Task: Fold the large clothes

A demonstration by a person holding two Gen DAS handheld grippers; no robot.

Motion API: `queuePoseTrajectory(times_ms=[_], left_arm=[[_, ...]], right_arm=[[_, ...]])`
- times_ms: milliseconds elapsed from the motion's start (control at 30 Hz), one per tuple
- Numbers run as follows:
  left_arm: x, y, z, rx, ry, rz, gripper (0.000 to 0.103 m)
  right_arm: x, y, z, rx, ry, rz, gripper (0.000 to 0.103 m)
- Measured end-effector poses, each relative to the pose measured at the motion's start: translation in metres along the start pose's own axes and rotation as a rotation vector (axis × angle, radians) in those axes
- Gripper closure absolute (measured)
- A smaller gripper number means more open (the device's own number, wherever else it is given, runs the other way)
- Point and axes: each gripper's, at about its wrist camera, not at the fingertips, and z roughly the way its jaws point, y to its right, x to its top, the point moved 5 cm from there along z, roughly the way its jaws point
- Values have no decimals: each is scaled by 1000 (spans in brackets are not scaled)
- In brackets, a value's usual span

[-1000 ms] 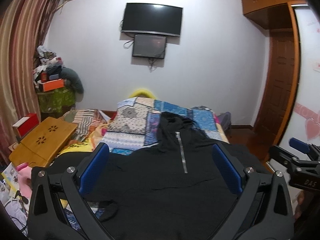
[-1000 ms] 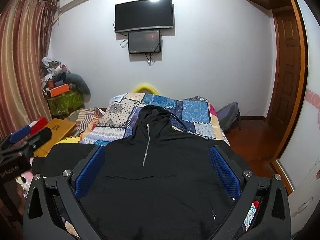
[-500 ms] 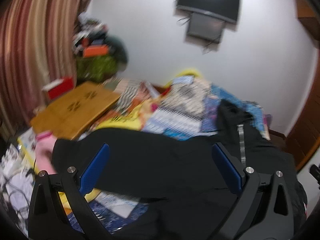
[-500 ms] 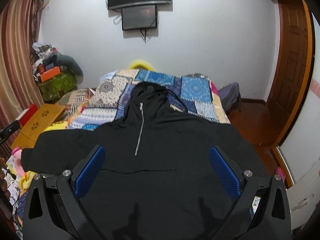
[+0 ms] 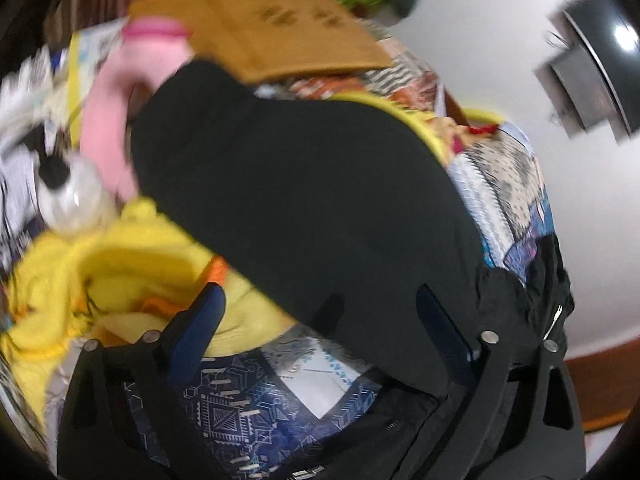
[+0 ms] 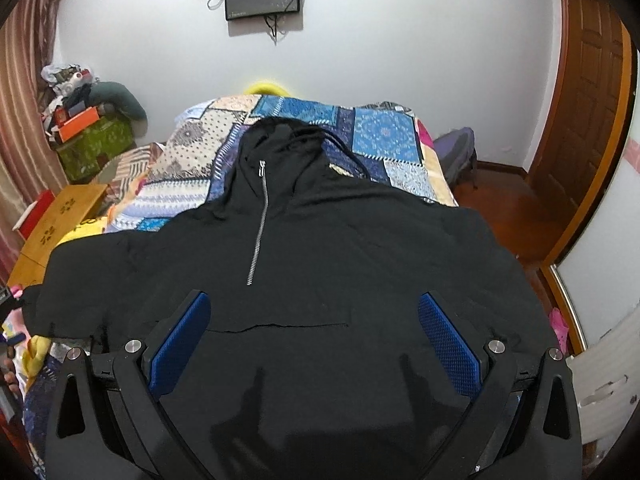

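A black zip-neck hoodie (image 6: pixel 320 248) lies face up and spread flat on a patchwork quilt (image 6: pixel 384 132), its hood toward the far wall. My right gripper (image 6: pixel 314 336) hovers open above its lower front near the pocket seam, with nothing between the blue pads. In the blurred, tilted left wrist view, the hoodie's left sleeve (image 5: pixel 300 200) stretches across the middle. My left gripper (image 5: pixel 320 320) is just over the sleeve's lower edge. Its jaws are closing, the fabric lies between the fingers, and the pads are still apart from it.
A wooden folding table (image 6: pixel 60 216) and red box stand left of the bed. Yellow cloth (image 5: pixel 120 260) and a pink item (image 5: pixel 108 100) lie beside the sleeve end. A cluttered green box (image 6: pixel 96 148) sits in the far left corner. A wooden door (image 6: pixel 588 100) is at right.
The left gripper swung left and down and rolled, from facing the hoodie's body to looking onto the left sleeve. The right gripper dipped a little closer to the hoodie front.
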Motion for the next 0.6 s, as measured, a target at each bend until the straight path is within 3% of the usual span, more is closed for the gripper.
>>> queuePoseTrajectory(times_ms=[200,300,400,433,567,600], left_arm=[[6,-17,20,-36,-30,-73,14],[17,-20,28,-44,-13,-81,23],[26,-22,38,-27,-5,-82,42],[29,-23,40,6,9,-78,56],[32,-21,33,21,40,-60,76],[32,-18,29,29,54,-42,86]], right_arm=[[1,-2,11,-5,-30,-10,0],[2,-6,15,-8,-36,-17,0],[1,-5,17,-10,-47,-20,0],[2,-6,18,-10,-49,-20,0],[4,-4,12,-15,-44,-18,0],[5,-2,8,-16,-35,-18,0]])
